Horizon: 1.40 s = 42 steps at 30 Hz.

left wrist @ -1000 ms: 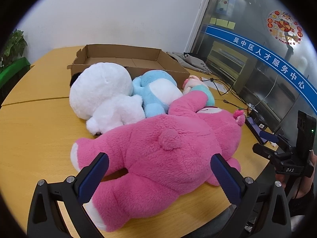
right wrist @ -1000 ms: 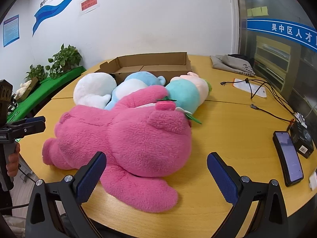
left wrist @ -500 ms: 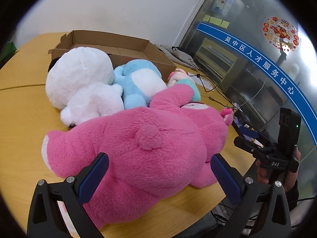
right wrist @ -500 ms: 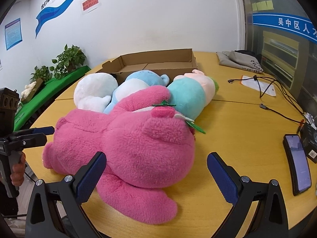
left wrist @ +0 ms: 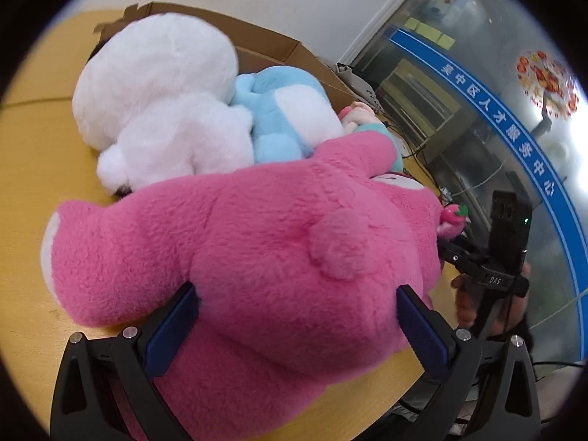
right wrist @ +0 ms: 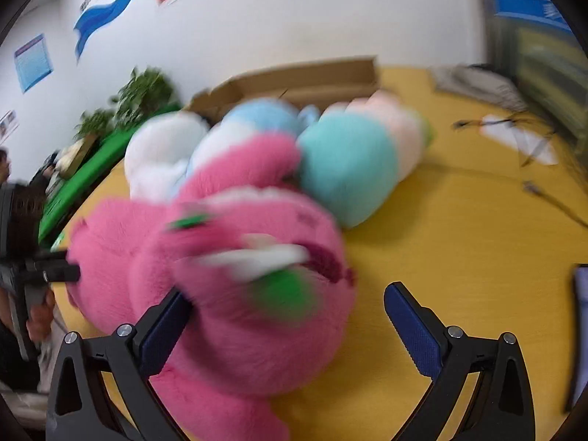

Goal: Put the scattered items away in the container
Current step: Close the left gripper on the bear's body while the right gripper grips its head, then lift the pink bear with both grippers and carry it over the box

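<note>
A big pink plush bear point(left wrist: 257, 242) lies on the yellow table, seen also in the right wrist view point(right wrist: 228, 264), blurred. My left gripper point(left wrist: 297, 316) is open, its fingers on either side of the bear's rump. My right gripper point(right wrist: 286, 316) is open around the bear's head, the left finger pressed into the fur. Behind the bear lie a white plush point(left wrist: 161, 92), a light blue plush point(left wrist: 286, 117) and a teal and pink plush point(right wrist: 360, 161). The open cardboard box point(right wrist: 301, 81) stands behind them.
The other gripper and the hand that holds it show at the right of the left wrist view point(left wrist: 492, 264). Cables and paper point(right wrist: 522, 136) lie at the table's far right. A phone point(right wrist: 580, 294) lies at the right edge. Green plants point(right wrist: 139, 103) stand by the wall.
Both grippers have moved in close to the pink bear, so that it now fills the space between the fingers. The right wrist view has become blurred from motion.
</note>
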Each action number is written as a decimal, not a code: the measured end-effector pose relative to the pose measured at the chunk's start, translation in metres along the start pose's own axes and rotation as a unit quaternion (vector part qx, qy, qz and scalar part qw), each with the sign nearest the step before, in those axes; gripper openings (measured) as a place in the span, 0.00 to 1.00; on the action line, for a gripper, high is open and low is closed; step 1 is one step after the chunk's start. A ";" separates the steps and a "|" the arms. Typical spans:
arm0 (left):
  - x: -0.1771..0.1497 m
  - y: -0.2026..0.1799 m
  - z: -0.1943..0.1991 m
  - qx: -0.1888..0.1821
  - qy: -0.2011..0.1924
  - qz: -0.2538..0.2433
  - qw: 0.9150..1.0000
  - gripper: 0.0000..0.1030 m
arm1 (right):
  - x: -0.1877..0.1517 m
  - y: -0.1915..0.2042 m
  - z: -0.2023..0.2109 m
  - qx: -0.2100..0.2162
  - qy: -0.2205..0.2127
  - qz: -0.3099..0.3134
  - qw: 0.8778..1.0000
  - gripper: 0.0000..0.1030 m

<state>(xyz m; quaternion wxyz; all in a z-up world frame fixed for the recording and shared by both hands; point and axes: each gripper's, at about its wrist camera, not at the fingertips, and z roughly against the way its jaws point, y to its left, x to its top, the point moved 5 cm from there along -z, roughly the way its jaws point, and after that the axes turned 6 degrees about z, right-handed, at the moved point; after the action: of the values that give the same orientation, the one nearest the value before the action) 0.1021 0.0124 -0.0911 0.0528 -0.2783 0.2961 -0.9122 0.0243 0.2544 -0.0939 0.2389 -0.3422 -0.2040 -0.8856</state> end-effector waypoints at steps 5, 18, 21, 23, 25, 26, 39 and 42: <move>0.006 0.007 0.001 -0.017 0.001 0.019 1.000 0.86 | 0.002 0.000 -0.016 0.057 -0.006 -0.040 0.998 1.00; 0.019 -0.026 0.068 -0.033 -0.060 -0.004 0.998 0.48 | 0.020 0.057 0.055 0.047 -0.096 -0.013 0.994 0.66; 0.047 -0.058 0.106 -0.024 -0.097 -0.053 0.994 0.48 | 0.046 0.070 0.079 0.056 -0.136 -0.005 0.989 0.66; 0.073 -0.081 0.126 -0.017 -0.119 -0.091 0.989 0.48 | 0.071 0.072 0.090 0.060 -0.165 0.002 0.984 0.67; 0.100 -0.107 0.137 -0.009 -0.138 -0.126 0.982 0.48 | 0.101 0.068 0.094 0.061 -0.191 0.005 0.980 0.68; 0.117 -0.118 0.139 -0.005 -0.146 -0.140 0.979 0.48 | 0.115 0.065 0.095 0.063 -0.200 0.004 0.978 0.68; 0.353 -0.110 0.061 0.005 -0.154 -0.137 0.979 0.48 | 0.338 -0.035 0.012 0.048 -0.241 -0.021 0.969 0.68; 0.399 -0.087 0.015 0.024 -0.131 -0.107 0.985 0.48 | 0.375 -0.067 -0.041 0.043 -0.223 -0.035 0.973 0.68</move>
<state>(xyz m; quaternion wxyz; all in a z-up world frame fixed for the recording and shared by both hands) -0.2188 -0.0284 0.1586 0.0000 -0.4238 0.2338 -0.8751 -0.2784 0.1801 0.1283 0.1705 -0.5126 -0.3021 -0.7854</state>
